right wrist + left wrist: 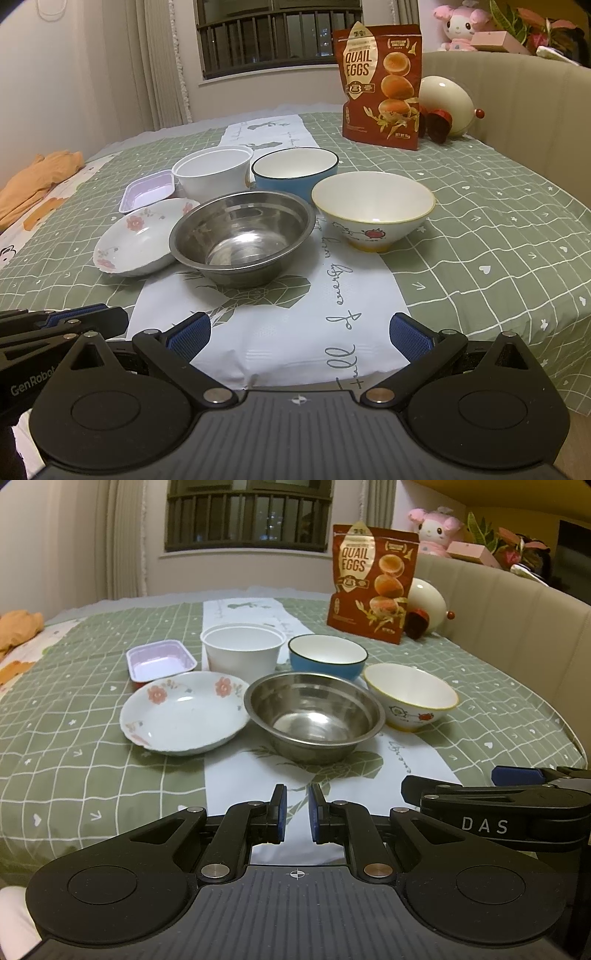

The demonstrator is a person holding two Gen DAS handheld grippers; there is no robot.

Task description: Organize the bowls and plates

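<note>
While nothing is yet gripped, the dishes sit bunched on the green checked bedspread [92, 709], a soft surface where a nudged bowl could tip or slide. Straight ahead of the left gripper [297, 812], whose pads stand close together with only a narrow gap and nothing between them, is the steel bowl [314, 716]. Its rim seems to touch the floral plate [184, 712] ahead and to the left, so lifting either one carelessly could drag the other. The right gripper [300, 334] has its pads spread wide and holds nothing; ahead of it and slightly right stands the white bowl with the yellow foot [373, 206], its smooth flared wall likely to slip from a shallow pinch. Beyond the steel bowl, farther from both grippers, are the blue bowl [295, 171] and the white plastic tub [212, 171], side by side with almost no gap, so a finger may not fit between them. A small pink tray [147, 192] hides partly behind the plate. Farther back, clear of the work, stands a quail eggs pouch [380, 85], tall enough to topple if an arm swings wide
</note>
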